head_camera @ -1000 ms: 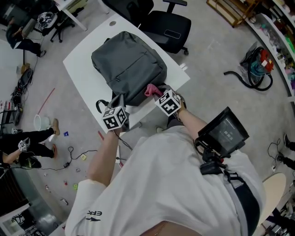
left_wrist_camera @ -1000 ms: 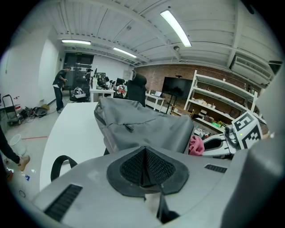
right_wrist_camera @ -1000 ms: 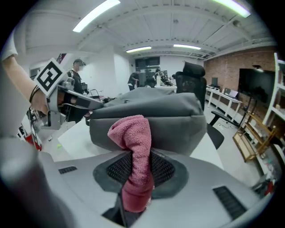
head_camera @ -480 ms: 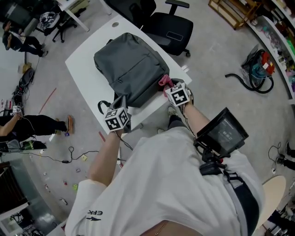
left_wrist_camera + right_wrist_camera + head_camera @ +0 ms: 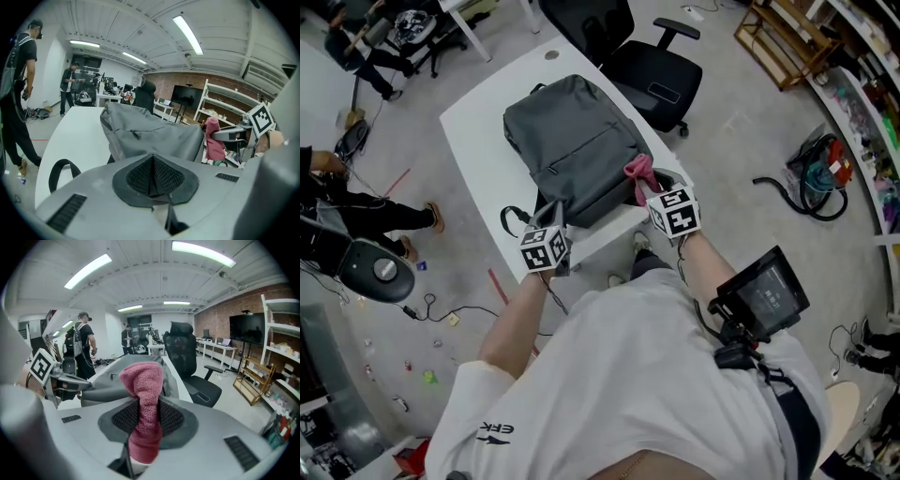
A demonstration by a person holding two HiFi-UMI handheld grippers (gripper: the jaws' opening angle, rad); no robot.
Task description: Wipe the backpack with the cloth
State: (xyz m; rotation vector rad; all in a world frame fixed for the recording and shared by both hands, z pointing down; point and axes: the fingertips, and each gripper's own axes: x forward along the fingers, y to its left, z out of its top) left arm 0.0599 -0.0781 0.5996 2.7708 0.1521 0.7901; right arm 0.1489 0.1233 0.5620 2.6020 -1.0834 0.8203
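A grey backpack (image 5: pixel 577 145) lies flat on the white table (image 5: pixel 483 155). My right gripper (image 5: pixel 652 190) is shut on a pink cloth (image 5: pixel 638 172), which touches the backpack's near right side. In the right gripper view the cloth (image 5: pixel 143 394) stands up between the pads, with the backpack (image 5: pixel 115 377) behind it. At the backpack's near corner my left gripper (image 5: pixel 548 217) is beside the black strap (image 5: pixel 511 217). Its pads (image 5: pixel 140 174) are shut with nothing between them, and the backpack (image 5: pixel 150 133) lies just ahead.
A black office chair (image 5: pixel 652 75) stands behind the table's far right side. People stand and walk at the left (image 5: pixel 356 211). A vacuum cleaner with a hose (image 5: pixel 811 173) lies on the floor at the right. Shelves (image 5: pixel 862 56) line the right wall.
My right gripper has carried the pink cloth to the right along the backpack's near edge. The left gripper has stayed by the strap. The head view has shifted a little.
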